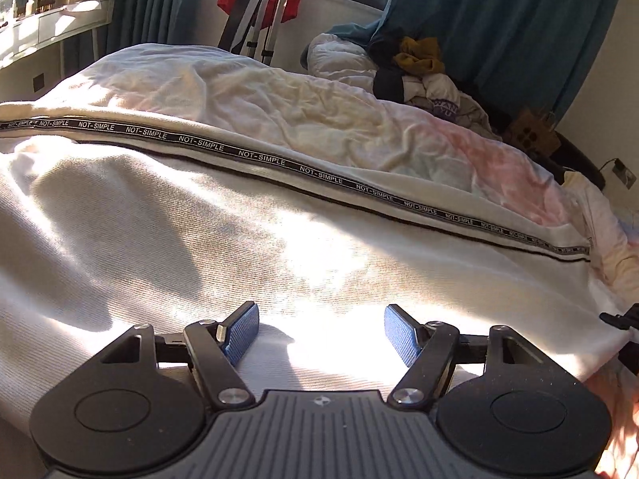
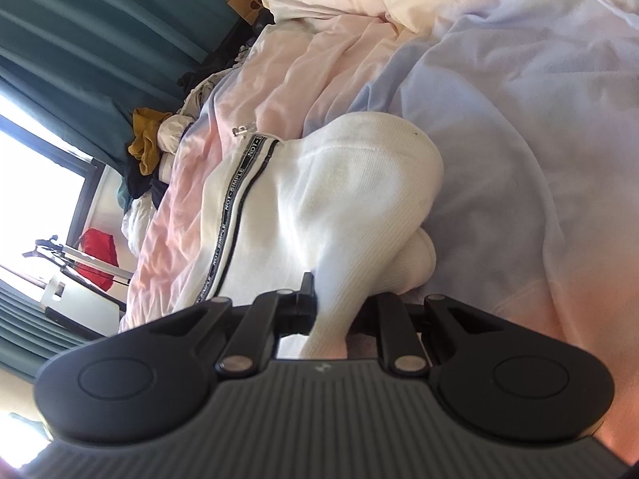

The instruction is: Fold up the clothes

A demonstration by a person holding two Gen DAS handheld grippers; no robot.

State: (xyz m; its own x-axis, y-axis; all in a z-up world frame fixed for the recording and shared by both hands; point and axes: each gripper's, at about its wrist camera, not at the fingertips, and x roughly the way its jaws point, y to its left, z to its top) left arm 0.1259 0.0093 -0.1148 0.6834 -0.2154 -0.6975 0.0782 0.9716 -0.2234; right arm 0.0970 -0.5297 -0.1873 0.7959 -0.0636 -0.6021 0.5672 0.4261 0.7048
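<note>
Nearest the left wrist camera, the left gripper (image 1: 321, 329) hovers low over a white ribbed knit garment (image 1: 247, 239), its blue-padded fingers (image 1: 243, 333) standing wide apart with nothing between them, only sunlit cloth beneath. That garment spreads across most of the view, and a black tape printed NOT-SIMPLE (image 1: 271, 159) runs along it from 9 o'clock down toward 4 o'clock. Beyond the tape lies a rumpled pastel pink, cream and blue duvet (image 1: 303, 107) covering the bed. At 1 o'clock a heap of clothes with a mustard piece on top (image 1: 419, 56) sits against teal curtains (image 1: 503, 20).

From the right wrist camera, the right gripper (image 2: 339, 311) is clamped on a bunched fold of the same white garment (image 2: 339, 199), which rises from between the black fingers toward 12 o'clock and drapes onto the duvet (image 2: 519, 119). The tape (image 2: 235, 187) shows on the garment's left edge, at about 10 o'clock.
</note>
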